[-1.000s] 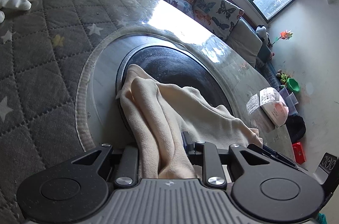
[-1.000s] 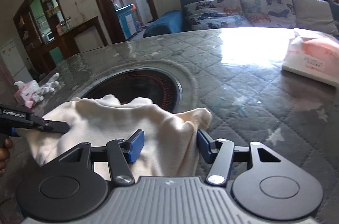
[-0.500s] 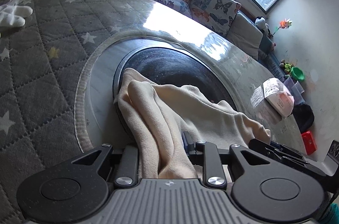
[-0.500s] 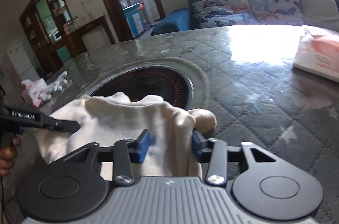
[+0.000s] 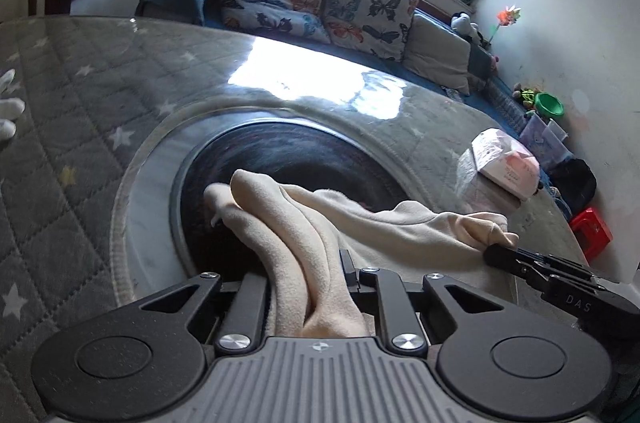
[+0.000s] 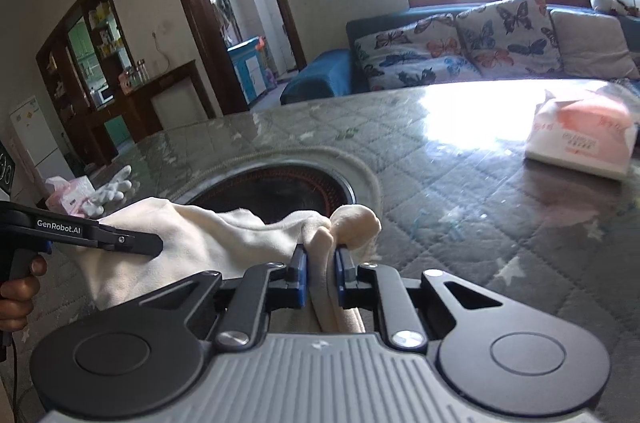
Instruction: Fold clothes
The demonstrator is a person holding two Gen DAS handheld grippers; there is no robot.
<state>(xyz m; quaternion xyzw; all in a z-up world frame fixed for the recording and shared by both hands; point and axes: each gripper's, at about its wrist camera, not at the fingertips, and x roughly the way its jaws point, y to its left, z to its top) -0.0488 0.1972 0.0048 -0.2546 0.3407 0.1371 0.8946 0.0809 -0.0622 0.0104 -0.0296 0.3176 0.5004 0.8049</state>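
Observation:
A cream garment [image 5: 380,223] hangs bunched between both grippers above the round table's dark centre hob [image 5: 280,155]. My left gripper [image 5: 306,287] is shut on one bunched end of the garment. My right gripper [image 6: 320,263] is shut on the other end, with a knot of cloth [image 6: 356,223] bulging past its blue pads. The right gripper's fingers show in the left wrist view [image 5: 504,255], and the left gripper's finger shows in the right wrist view [image 6: 132,241] against the cloth.
The table carries a grey quilted star cover [image 6: 480,223] under glass. A pink and white tissue pack [image 6: 580,139] lies at the right. White gloves [image 6: 108,193] and a pink box [image 6: 70,193] lie at the left. A sofa [image 6: 460,43] stands behind.
My right gripper has closed from open onto the garment's end. Both grippers have lifted the cloth, which now sags off the table between them.

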